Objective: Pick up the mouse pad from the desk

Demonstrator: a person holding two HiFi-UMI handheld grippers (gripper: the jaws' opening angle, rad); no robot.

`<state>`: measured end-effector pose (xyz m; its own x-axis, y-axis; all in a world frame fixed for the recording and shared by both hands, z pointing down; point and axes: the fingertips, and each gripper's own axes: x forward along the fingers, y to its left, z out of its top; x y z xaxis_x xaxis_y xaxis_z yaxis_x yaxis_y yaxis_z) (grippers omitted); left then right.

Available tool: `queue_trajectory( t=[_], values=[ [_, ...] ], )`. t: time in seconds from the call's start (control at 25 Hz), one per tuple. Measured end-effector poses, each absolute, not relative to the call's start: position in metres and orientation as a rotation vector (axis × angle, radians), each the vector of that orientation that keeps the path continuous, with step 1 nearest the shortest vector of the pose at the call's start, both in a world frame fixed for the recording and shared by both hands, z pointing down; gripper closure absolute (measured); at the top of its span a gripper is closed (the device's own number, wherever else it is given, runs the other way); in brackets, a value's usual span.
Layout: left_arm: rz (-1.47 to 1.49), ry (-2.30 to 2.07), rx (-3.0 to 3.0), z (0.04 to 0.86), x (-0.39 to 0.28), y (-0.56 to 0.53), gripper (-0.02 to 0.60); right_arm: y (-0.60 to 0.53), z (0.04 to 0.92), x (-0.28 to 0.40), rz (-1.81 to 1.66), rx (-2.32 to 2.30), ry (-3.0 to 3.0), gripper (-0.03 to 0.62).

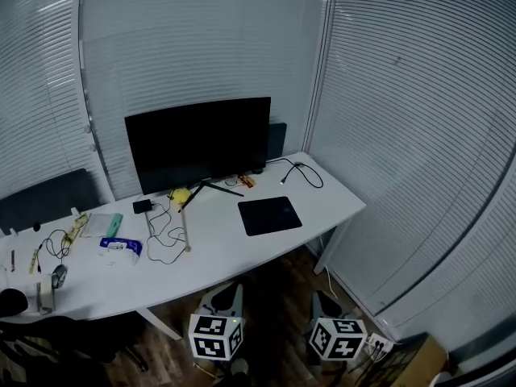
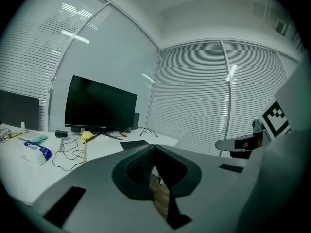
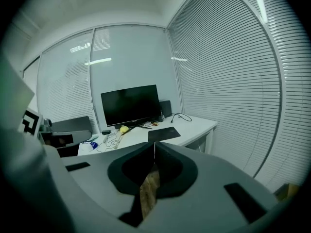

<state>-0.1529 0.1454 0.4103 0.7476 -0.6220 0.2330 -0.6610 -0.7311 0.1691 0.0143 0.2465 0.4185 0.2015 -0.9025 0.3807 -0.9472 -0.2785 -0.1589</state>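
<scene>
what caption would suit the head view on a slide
Left gripper and right gripper, jaws shut, hover short of the white desk; the black mouse pad lies before the monitor

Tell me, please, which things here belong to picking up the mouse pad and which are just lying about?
Job: mouse pad; left gripper and right gripper, both shut and empty.
Lying about: monitor; blue-and-white packet; yellow object; small black box.
</scene>
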Motion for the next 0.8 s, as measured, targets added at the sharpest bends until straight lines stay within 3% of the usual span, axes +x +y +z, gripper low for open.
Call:
queue_trajectory(
  t=[0.8],
  values=[
    [0.228,-0.944,2.704,0.417,-0.112,0.038,0.563,0.15,0.408,0.055,0.558,2.352,-1.723,0.56]
  ],
)
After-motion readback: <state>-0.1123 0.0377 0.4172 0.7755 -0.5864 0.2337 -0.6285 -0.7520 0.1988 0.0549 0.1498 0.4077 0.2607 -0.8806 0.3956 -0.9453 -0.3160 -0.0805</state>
